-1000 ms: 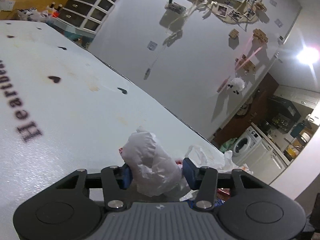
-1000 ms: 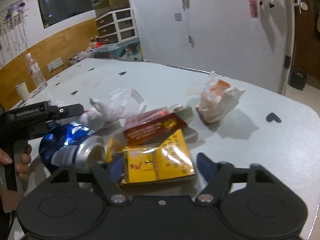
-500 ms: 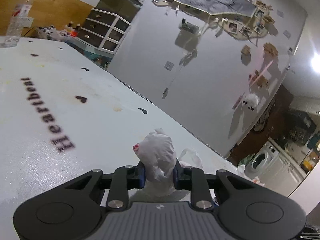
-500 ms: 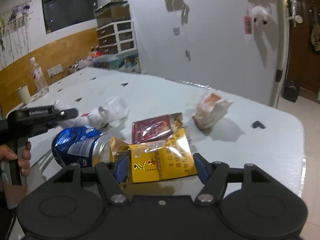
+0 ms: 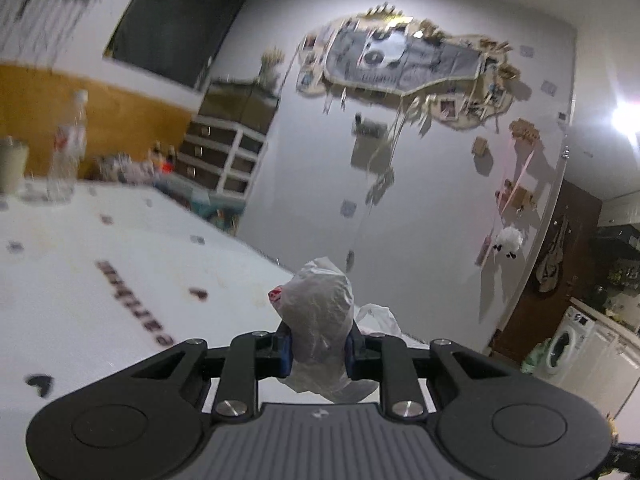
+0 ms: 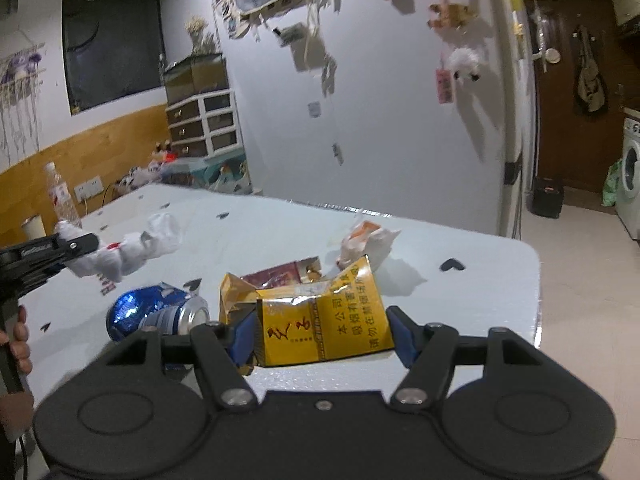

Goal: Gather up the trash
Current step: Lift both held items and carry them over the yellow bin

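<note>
Right wrist view, nearest first: right claw [image 6: 322, 334] clamped on a yellow cigarette pack [image 6: 320, 330], blue pads pressing both short ends, long axis running crosswise between the fingers, torn top flap pointing up and away. Held just above the near edge of the white surface [image 6: 472, 312]; contact with it cannot be told. Just left of the pack, a crushed blue can [image 6: 154, 312] lying on its side, open end turned toward the pack. Directly behind the pack, a dark red packet [image 6: 282, 274] lying flat. Farther back, toward the right edge, a crumpled white-and-orange wrapper [image 6: 368, 240], with a black heart mark [image 6: 452, 266] printed to its right. At the left edge of the picture, left claw [image 6: 86, 246] carried by a hand [image 6: 18, 340], closed on a crumpled white plastic bag [image 6: 128, 252] lifted clear of the surface, its long axis trailing rightward from the tips. At the far left edge, a clear bottle [image 6: 60, 196] standing upright beside a paper cup [image 6: 34, 226].

Left wrist view, blurred: left claw [image 5: 318, 346] squeezing the white plastic bag [image 5: 320, 320] about its middle, long axis upright, top end with a small red spot pointing up and away, loose tail hanging below the pads. Beyond, white surface [image 5: 80, 300] with dark lettering, then bottle [image 5: 66, 148] and cup [image 5: 12, 164] near the far edge.
</note>
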### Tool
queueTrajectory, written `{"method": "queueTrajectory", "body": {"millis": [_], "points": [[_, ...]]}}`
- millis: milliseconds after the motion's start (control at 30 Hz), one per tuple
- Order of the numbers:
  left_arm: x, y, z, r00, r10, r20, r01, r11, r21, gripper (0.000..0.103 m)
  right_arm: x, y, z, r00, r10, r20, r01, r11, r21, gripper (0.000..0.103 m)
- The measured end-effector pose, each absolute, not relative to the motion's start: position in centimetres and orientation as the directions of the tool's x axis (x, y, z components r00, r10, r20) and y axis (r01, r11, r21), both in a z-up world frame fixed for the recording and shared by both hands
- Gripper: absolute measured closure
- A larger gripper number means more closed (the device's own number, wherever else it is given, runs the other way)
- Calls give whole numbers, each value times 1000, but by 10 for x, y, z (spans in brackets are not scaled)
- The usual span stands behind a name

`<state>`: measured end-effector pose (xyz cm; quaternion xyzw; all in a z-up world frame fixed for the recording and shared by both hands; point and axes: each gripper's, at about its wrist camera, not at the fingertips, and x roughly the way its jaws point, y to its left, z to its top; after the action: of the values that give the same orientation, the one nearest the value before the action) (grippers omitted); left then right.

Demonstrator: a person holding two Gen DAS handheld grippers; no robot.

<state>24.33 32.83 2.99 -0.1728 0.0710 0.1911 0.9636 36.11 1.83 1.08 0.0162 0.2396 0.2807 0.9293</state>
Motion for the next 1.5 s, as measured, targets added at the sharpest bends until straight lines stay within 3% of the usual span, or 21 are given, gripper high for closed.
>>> {"method": "queueTrajectory", "body": {"millis": [267,433,1000,1500], "points": [[217,264,46,948,294,-125,-315,923,-220,78,331,-9,20,772,497,-395,-485,863,138,35],[208,229,47,963,239,-126,-262,941,-213,78,311,-34,28,799,472,-371,-453,880,143,35],[174,108,58,965,64,-254,-86,993,-76,78,233,-133,41,877,351,-327,-324,936,136,35],[156,1,62,958,-78,-278,73,997,-26,78,182,-232,38,920,226,-319,-184,970,157,35]]}}
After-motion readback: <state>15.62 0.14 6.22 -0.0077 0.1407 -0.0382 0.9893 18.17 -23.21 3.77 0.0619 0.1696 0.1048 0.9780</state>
